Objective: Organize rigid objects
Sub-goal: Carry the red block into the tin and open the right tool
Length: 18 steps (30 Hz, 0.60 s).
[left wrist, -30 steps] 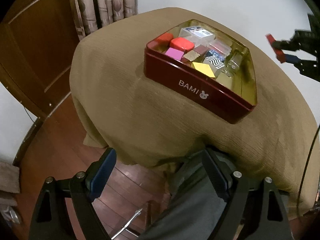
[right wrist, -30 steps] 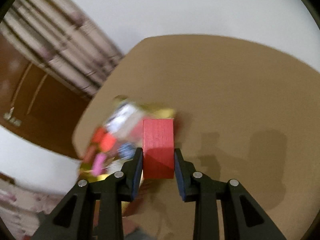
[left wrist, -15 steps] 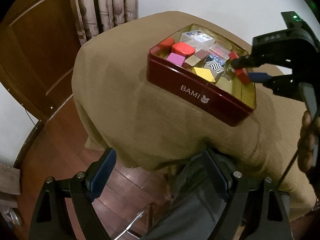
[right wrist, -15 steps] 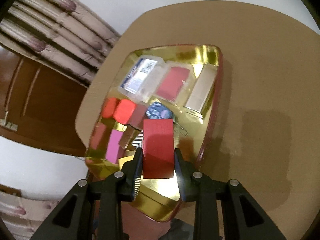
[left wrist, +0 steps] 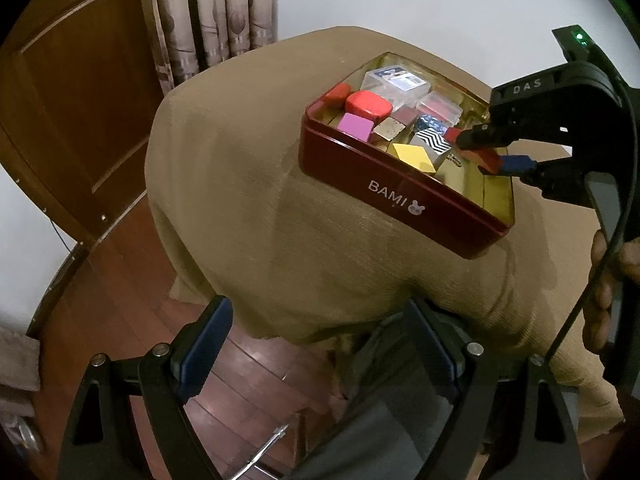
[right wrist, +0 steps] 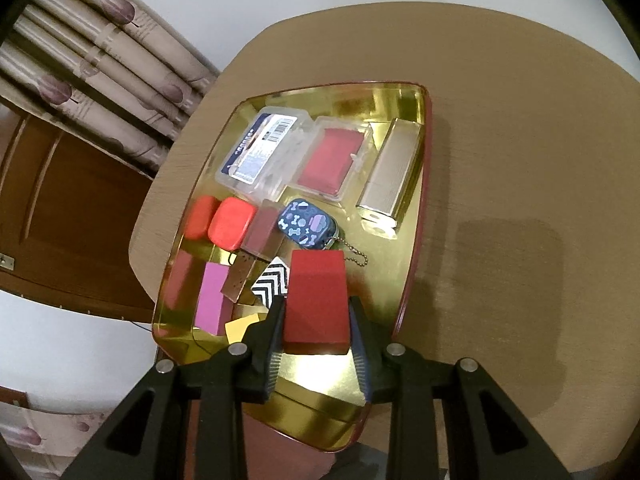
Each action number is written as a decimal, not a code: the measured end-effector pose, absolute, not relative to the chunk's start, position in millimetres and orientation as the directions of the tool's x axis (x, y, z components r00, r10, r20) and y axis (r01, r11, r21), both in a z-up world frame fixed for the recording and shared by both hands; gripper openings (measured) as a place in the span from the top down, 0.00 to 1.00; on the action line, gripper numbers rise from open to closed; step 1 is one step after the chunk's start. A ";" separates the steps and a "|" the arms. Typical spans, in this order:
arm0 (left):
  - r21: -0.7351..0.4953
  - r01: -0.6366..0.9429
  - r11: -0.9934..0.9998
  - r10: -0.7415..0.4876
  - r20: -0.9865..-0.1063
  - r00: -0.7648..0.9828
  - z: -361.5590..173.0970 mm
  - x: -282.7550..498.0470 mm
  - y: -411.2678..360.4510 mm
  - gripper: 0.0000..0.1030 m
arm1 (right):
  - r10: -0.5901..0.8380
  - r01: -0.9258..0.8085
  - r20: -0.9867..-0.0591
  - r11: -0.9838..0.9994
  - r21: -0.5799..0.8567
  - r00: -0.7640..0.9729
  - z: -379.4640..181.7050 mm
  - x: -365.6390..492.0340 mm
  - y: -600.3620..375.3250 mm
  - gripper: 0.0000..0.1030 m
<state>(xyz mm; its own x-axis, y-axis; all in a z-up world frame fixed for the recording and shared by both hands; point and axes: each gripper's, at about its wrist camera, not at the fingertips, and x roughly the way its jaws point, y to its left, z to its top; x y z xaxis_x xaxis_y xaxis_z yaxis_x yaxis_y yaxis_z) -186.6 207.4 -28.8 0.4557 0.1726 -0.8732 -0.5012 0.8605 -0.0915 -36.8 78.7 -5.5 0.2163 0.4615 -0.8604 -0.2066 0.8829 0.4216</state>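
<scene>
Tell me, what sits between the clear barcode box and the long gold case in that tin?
A clear case holding something red lies between the barcode box and the gold case, seen from the right wrist view.

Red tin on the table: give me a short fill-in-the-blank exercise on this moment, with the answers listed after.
1. The right claw is shut on a ____ block.
2. The word printed on the side of the red tin is ____.
3. The left claw holds ____.
4. The inside of the tin is ____ in colour.

Missing words: red; BAMI; nothing; gold
</scene>
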 end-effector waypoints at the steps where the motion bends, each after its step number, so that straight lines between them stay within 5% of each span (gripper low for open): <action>1: -0.089 -0.502 0.860 0.176 -0.873 0.456 -28.4 -186.4 206.7 0.18 | 0.463 -0.206 -0.859 0.882 0.424 0.217 -4.9 -37.2 77.4 0.71; 18: -0.034 -0.515 0.857 0.253 -0.842 0.476 -16.6 -189.0 201.4 0.18 | 0.544 -0.251 -0.790 0.837 0.486 0.282 15.6 -52.6 54.3 0.62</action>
<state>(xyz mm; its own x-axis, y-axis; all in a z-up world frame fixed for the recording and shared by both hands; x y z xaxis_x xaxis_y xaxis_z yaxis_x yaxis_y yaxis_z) -189.0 201.4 -16.6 0.4760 0.2529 -0.8423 -0.5147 0.8567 -0.0336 -52.6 54.3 15.6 0.2819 0.5439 -0.7904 -0.2512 0.8369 0.4863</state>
